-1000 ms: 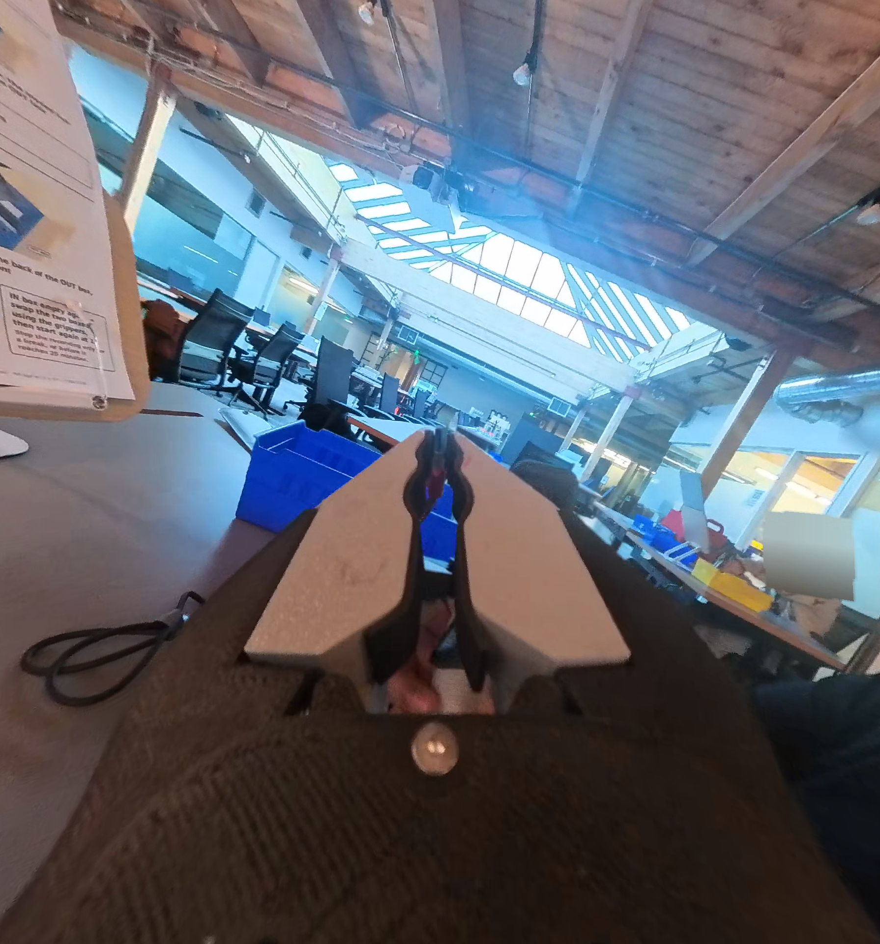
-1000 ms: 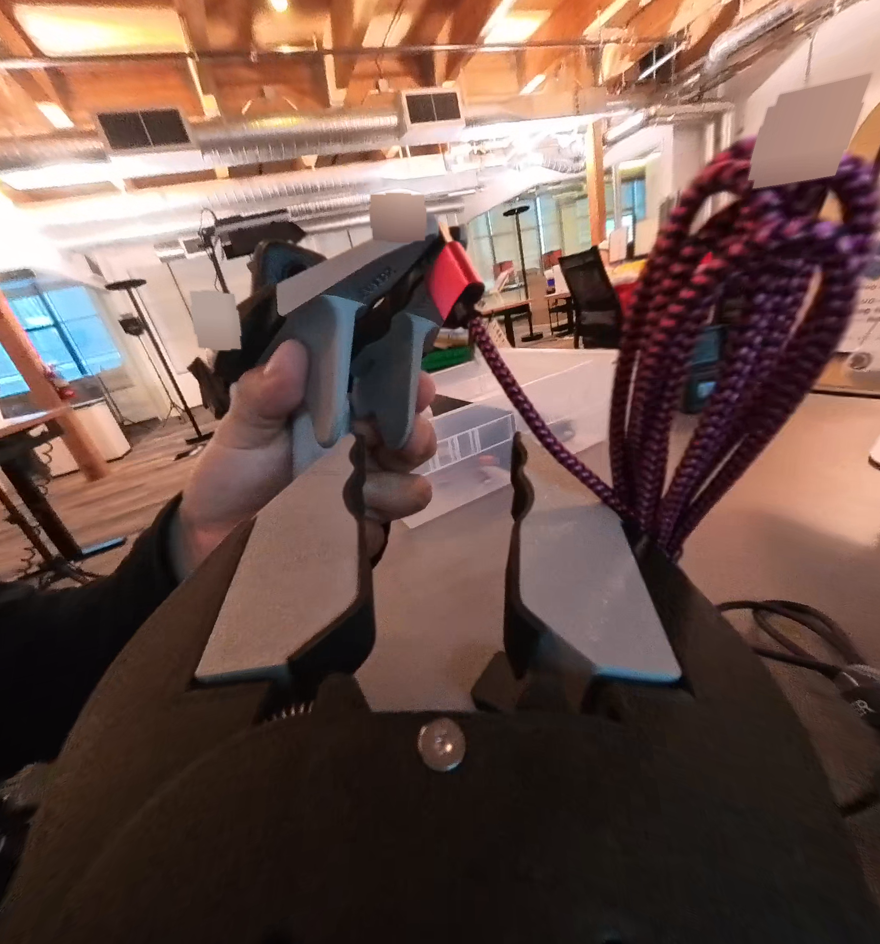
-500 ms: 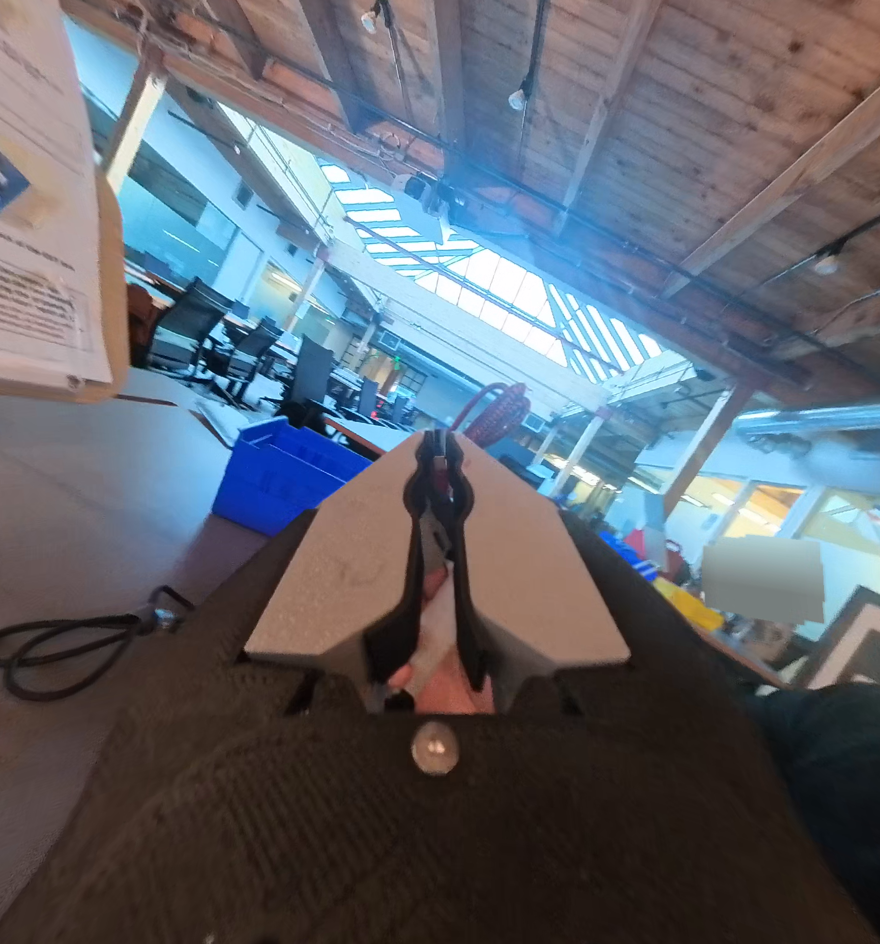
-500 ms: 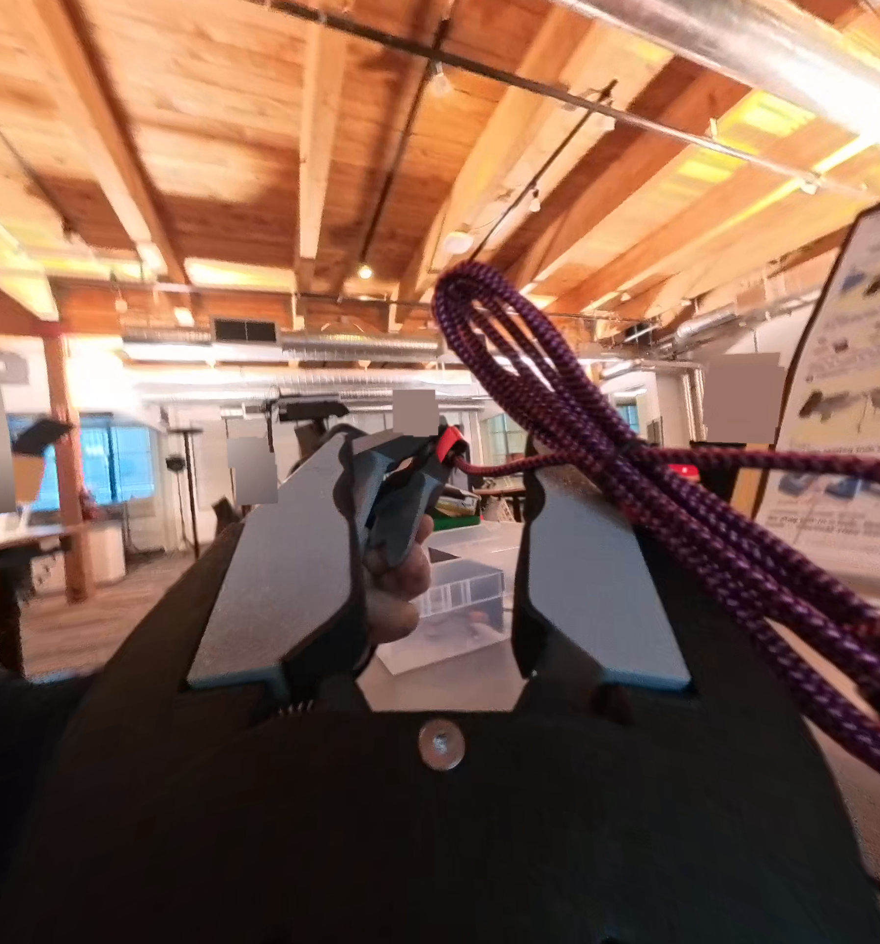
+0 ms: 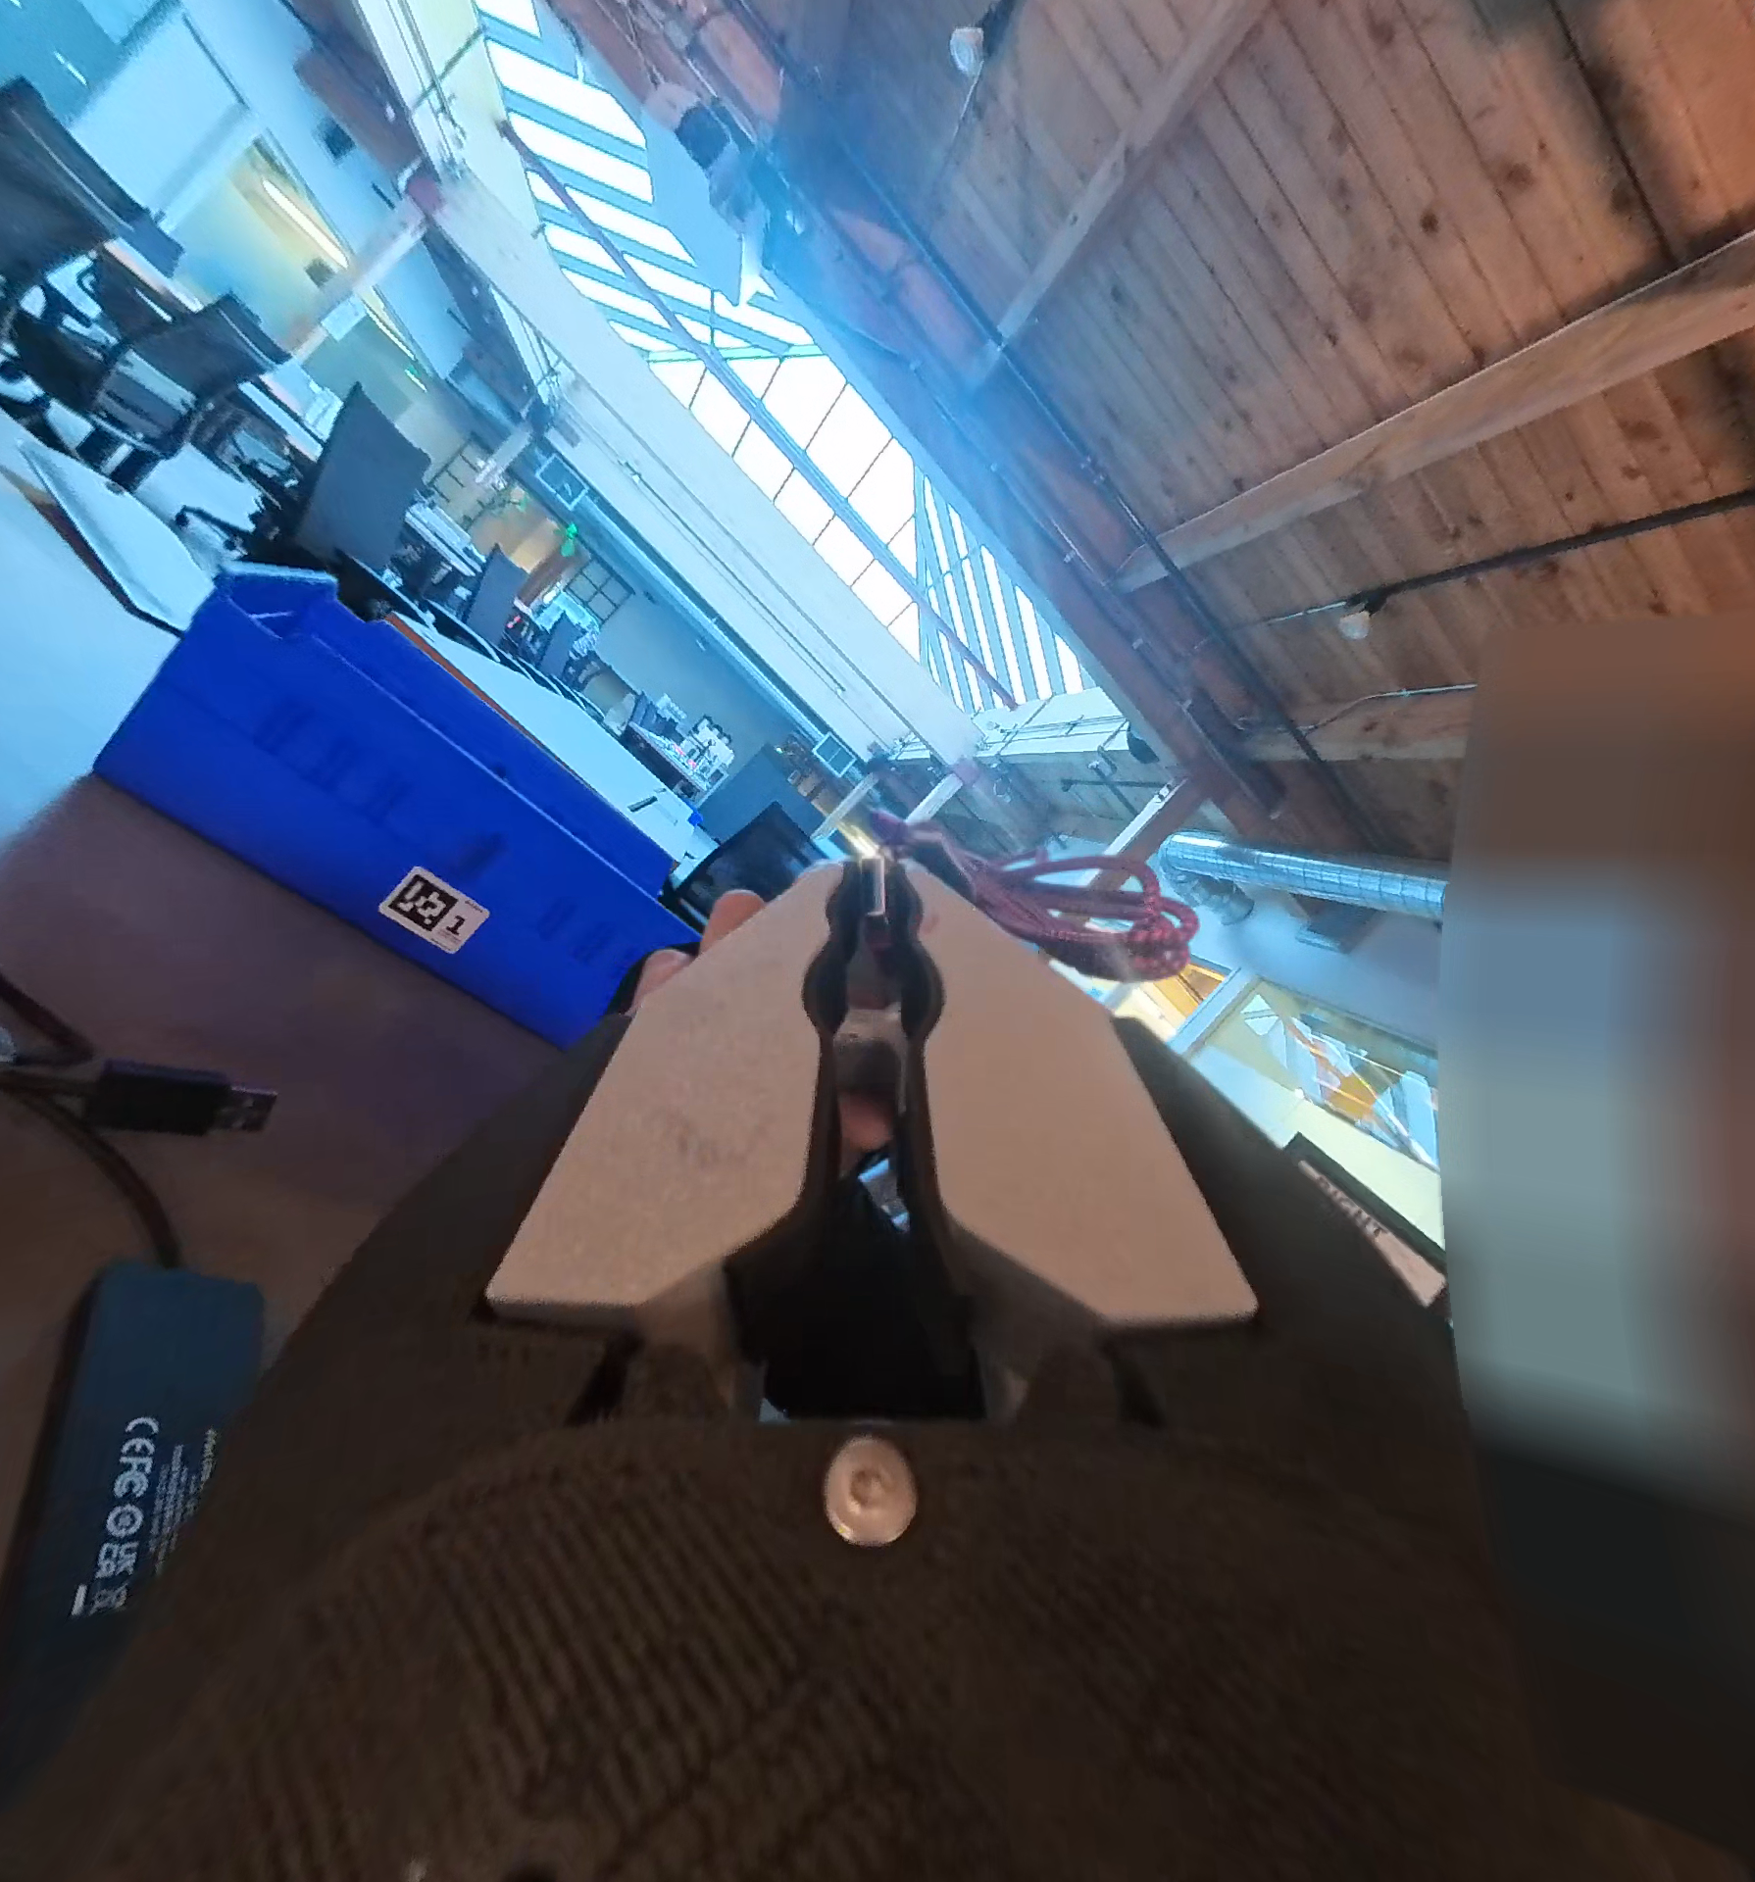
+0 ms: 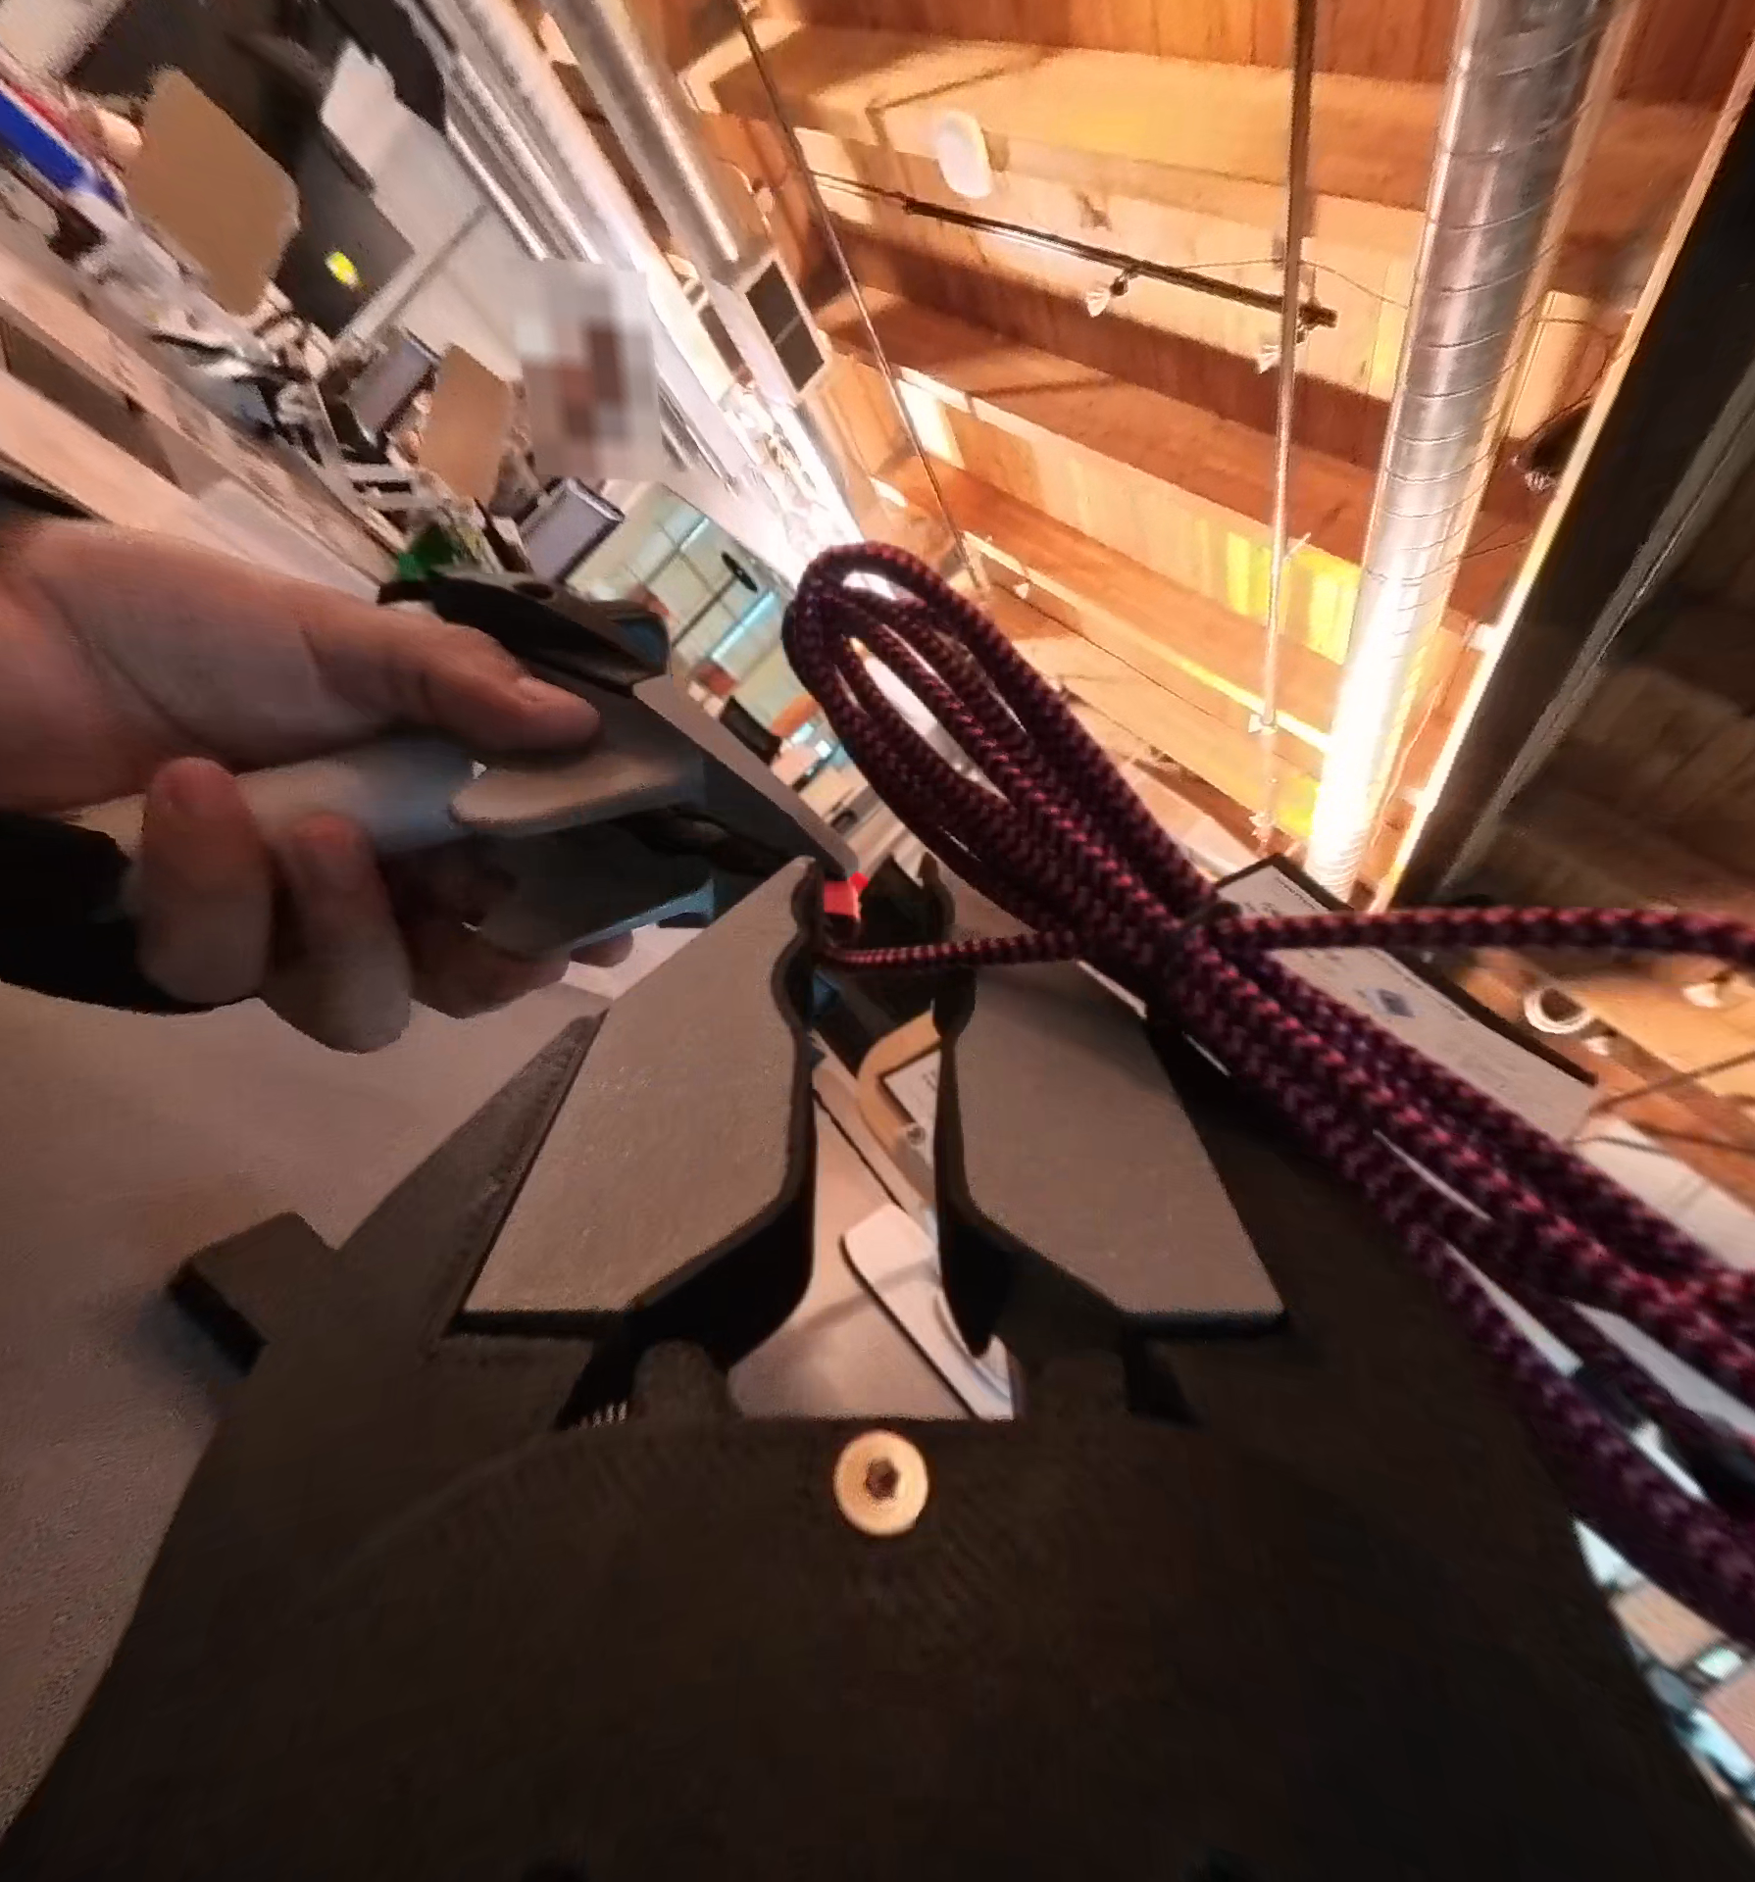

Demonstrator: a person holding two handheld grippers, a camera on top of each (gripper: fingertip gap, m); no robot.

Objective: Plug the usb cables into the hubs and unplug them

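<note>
Wooden ceiling beams tilt above my grey table (image 5: 272,1029), with a blue bin (image 5: 364,805) at ten o'clock. My left gripper (image 5: 871,896) is clamped on the red plug (image 6: 841,898) of the braided cable (image 6: 1077,835). My right gripper (image 6: 868,896) stands parted around that plug, the bundled loops draped toward three o'clock; a dark hub (image 5: 140,1467) lies at eight o'clock.

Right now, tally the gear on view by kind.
Grippers: 2 (left gripper, right gripper)
Braided cable: 1
Hub: 1
Loose USB plug: 1
Blue bin: 1
Total: 6
</note>
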